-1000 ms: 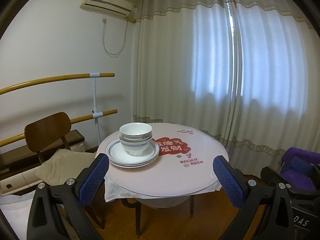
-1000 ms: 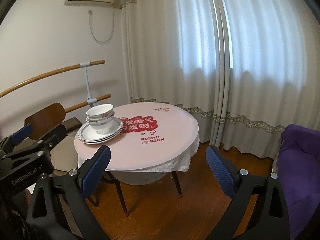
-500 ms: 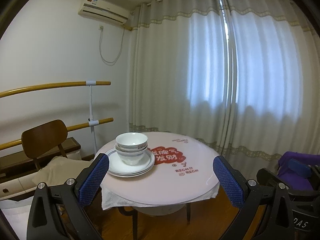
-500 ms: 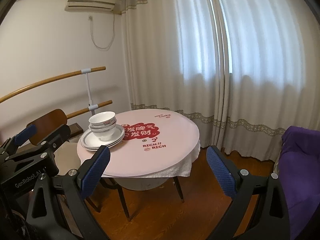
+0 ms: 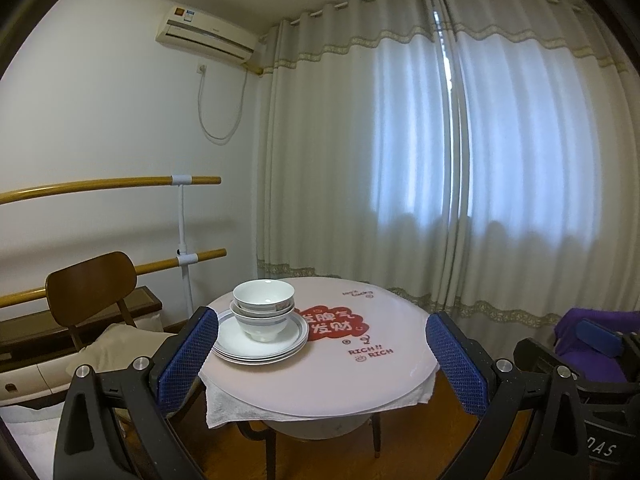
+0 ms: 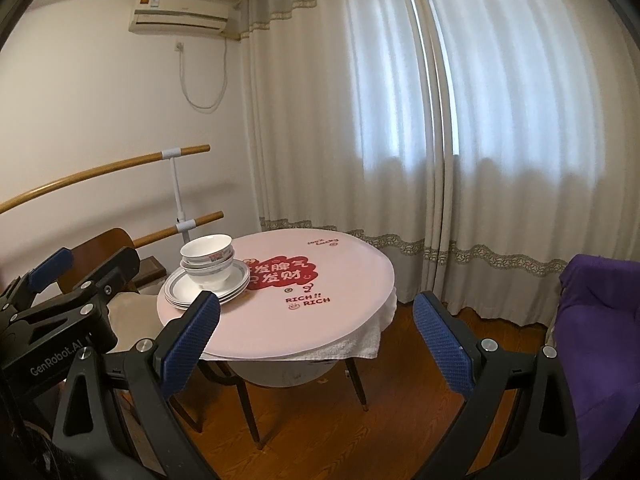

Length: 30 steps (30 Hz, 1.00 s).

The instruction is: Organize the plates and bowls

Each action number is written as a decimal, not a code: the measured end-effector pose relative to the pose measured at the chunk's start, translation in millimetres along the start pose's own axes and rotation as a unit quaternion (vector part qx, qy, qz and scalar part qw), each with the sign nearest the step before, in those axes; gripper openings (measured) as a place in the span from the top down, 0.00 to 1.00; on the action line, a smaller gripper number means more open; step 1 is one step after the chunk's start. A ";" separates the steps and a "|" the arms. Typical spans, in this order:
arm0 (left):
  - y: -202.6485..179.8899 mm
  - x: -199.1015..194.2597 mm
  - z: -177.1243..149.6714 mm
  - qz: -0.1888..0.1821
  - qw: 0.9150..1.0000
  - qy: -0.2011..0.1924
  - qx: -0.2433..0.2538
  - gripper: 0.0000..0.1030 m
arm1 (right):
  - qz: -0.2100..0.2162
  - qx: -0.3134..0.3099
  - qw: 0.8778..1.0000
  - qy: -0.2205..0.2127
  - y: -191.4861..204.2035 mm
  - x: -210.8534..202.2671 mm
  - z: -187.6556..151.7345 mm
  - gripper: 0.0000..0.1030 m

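Nested bowls (image 5: 264,312) sit on stacked plates (image 5: 260,342) at the left of the round table (image 5: 360,392), mid-frame. The left gripper (image 5: 320,360) and right gripper (image 6: 316,344) both gape wide, empty, well short of the table

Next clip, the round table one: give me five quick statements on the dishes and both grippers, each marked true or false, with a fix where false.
1. The bowls sit nested on the stack of plates. True.
2. The left gripper is shut on a bowl. False: it is open, holding nothing.
3. The dishes stand on the left part of the round table. True.
4. The right gripper grips a plate. False: it is open and empty.
5. The bowls lie upside down. False: they are upright, openings up.
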State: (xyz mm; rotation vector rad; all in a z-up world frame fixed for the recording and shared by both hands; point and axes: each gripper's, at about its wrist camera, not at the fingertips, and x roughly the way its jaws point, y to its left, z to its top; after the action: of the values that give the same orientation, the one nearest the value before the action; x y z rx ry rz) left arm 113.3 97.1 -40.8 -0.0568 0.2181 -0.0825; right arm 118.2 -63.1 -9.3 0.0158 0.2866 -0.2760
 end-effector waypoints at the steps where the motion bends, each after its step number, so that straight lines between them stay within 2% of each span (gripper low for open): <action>1: 0.1 -0.2 -0.6 0.000 1.000 0.000 0.000 0.01 | 0.000 0.000 1.000 0.000 0.1 -0.2 -0.1 0.04; 30: -2.4 -5.5 -3.3 0.000 1.000 0.000 0.006 0.01 | -0.001 0.001 1.000 0.004 0.2 -9.5 -3.1 0.04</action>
State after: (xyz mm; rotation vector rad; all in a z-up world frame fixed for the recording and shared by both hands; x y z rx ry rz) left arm 107.1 95.0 -42.7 -0.0451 0.2181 -0.0835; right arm 108.6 -60.2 -9.6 0.0192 0.2948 -0.2789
